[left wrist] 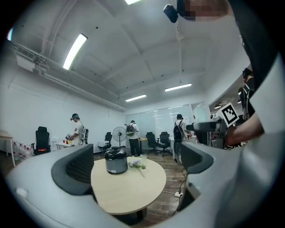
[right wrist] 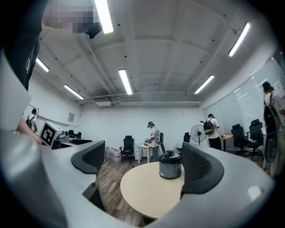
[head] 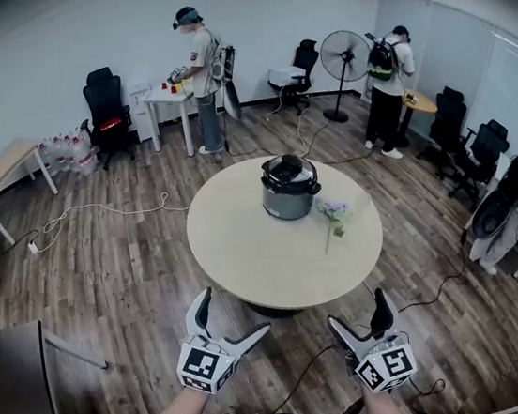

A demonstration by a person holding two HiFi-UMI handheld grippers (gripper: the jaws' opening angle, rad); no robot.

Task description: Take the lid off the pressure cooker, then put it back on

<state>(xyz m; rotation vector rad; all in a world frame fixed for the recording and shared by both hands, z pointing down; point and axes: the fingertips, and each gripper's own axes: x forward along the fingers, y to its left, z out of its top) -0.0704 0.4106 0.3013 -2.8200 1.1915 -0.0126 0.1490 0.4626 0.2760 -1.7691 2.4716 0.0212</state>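
Currently left gripper [head: 235, 313] and right gripper [head: 360, 311] both wide, empty, well short of the pressure cooker [head: 288, 197]; risk: twisting its lid [head: 288, 173] unbraced could skid it into the flower sprig [head: 334, 212].

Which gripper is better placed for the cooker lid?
Probably left: both are open, off the table, but the left gripper faces bare table up to the pressure cooker; the flower lies on the right gripper's side.

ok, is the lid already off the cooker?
No, the lid sits on top of the pressure cooker on the round table.
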